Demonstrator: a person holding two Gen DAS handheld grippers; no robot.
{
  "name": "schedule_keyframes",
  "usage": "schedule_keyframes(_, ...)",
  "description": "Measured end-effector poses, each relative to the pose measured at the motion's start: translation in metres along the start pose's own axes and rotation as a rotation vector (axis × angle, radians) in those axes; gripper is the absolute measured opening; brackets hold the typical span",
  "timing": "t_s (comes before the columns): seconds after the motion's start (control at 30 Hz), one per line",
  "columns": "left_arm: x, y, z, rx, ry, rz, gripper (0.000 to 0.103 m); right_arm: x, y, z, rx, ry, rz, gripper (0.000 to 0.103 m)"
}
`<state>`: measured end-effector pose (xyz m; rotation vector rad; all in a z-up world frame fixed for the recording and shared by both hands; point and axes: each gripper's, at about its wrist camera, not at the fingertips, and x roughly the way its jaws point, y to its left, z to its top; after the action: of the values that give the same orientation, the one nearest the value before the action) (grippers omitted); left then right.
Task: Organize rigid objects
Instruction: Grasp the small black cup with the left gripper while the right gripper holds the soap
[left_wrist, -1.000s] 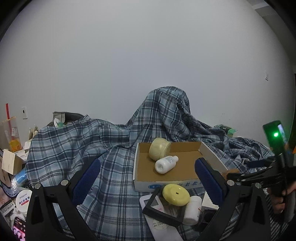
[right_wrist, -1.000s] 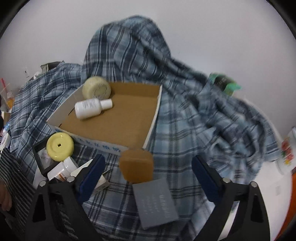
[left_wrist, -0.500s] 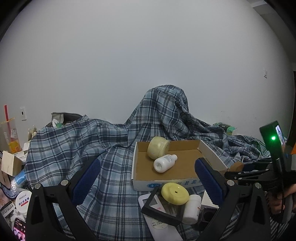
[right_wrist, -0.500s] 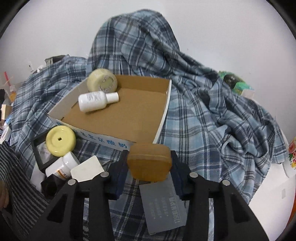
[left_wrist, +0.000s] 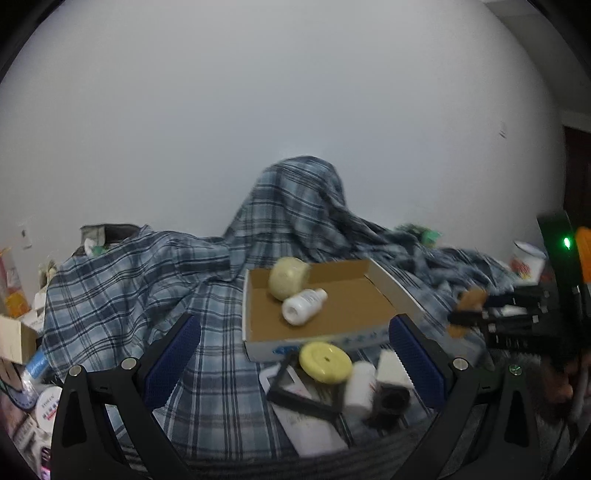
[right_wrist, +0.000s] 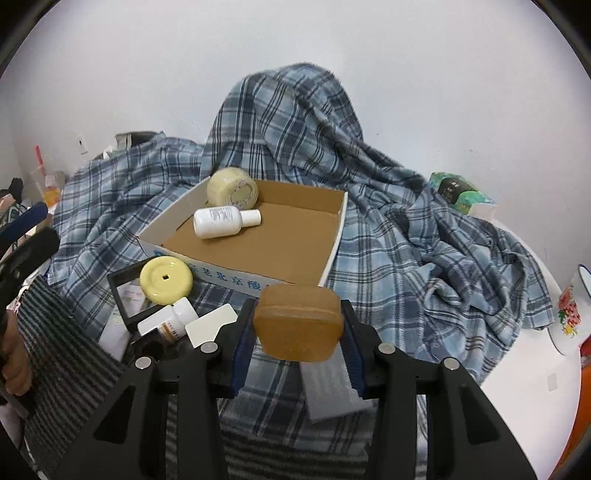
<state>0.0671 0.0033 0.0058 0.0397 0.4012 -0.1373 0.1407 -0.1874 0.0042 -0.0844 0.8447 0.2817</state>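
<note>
Two in the cardboard box (right_wrist: 295, 236), more waiting!
Your right gripper (right_wrist: 297, 328) clamps the brown case (right_wrist: 297, 325); left gripper (left_wrist: 295, 358) gapes wide, holding nothing.

Plaid blanket (right_wrist: 406, 229), white wall (left_wrist: 295, 110), floral mug (right_wrist: 570, 314)

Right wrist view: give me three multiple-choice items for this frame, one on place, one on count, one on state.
1. Where does the white bottle lie?
A. inside the cardboard box
B. on the grey card
C. in the left gripper

2. How many things lie inside the box?
A. none
B. two
C. five

3. What is the right gripper doing?
A. standing open and bare
B. shut on the brown case
C. shut on the yellow disc

Key: 1 A, it rests on the box floor; 2 B, bottle and cream round tin; 3 B, both pads press the case's sides.
</note>
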Motion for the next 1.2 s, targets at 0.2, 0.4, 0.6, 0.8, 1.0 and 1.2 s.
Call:
schedule_keyframes(0.2, 0.008, -0.017, -0.006, 0.060, 0.106, -0.105, 0.099, -0.018, -0.010, -0.007, 0.032, -0.052, -0.013, 0.042)
schedule_keyframes(0.4, 0.043, -0.046, -0.020, 0.087, 0.283, -0.209, 0.094, -0.025, -0.012, -0.016, 0.029, -0.082, -0.041, 0.042)
schedule_keyframes(0.6, 0.065, -0.064, -0.030, 0.147, 0.375, -0.213, 0.071, -0.017, -0.014, -0.027, 0.026, -0.081, -0.048, 0.042)
schedule_keyframes(0.8, 0.071, -0.070, -0.034, 0.173, 0.403, -0.223, 0.059, -0.014, -0.016, -0.031, 0.033, -0.087, -0.027, 0.042)
schedule_keyframes(1.0, 0.079, -0.072, -0.038, 0.179, 0.462, -0.235, 0.050, -0.014, -0.015, -0.031, 0.028, -0.090, -0.017, 0.042)
schedule_keyframes(1.2, 0.075, -0.071, -0.038, 0.176, 0.440, -0.242, 0.032, -0.014, -0.016, -0.031, 0.033, -0.099, -0.017, 0.042)
